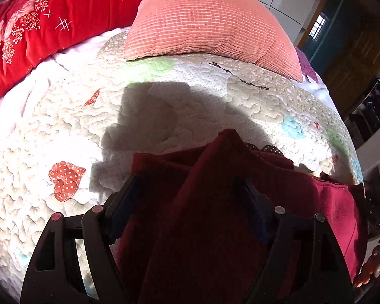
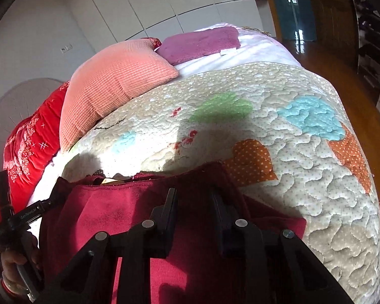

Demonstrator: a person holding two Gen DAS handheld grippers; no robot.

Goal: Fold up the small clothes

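Note:
A dark red small garment (image 1: pixel 240 192) hangs between both grippers above a quilted bed cover (image 1: pixel 63 126). In the left wrist view my left gripper (image 1: pixel 190 185) has its jaws wide apart, with a thick bunch of the red cloth filling the gap between them and rising to a peak. In the right wrist view my right gripper (image 2: pixel 193 197) has its jaws closer together, with the garment's (image 2: pixel 114 210) upper edge between them. The left gripper also shows at the far left of the right wrist view (image 2: pixel 15 225), in a hand.
A salmon ribbed pillow (image 1: pixel 207 17) and a red flowered quilt (image 1: pixel 38 25) lie at the head of the bed. A purple folded blanket (image 2: pixel 200 43) lies on a white sheet behind. White wardrobe doors (image 2: pixel 139 7) stand beyond. Wooden floor (image 2: pixel 342 76) and shelves are at right.

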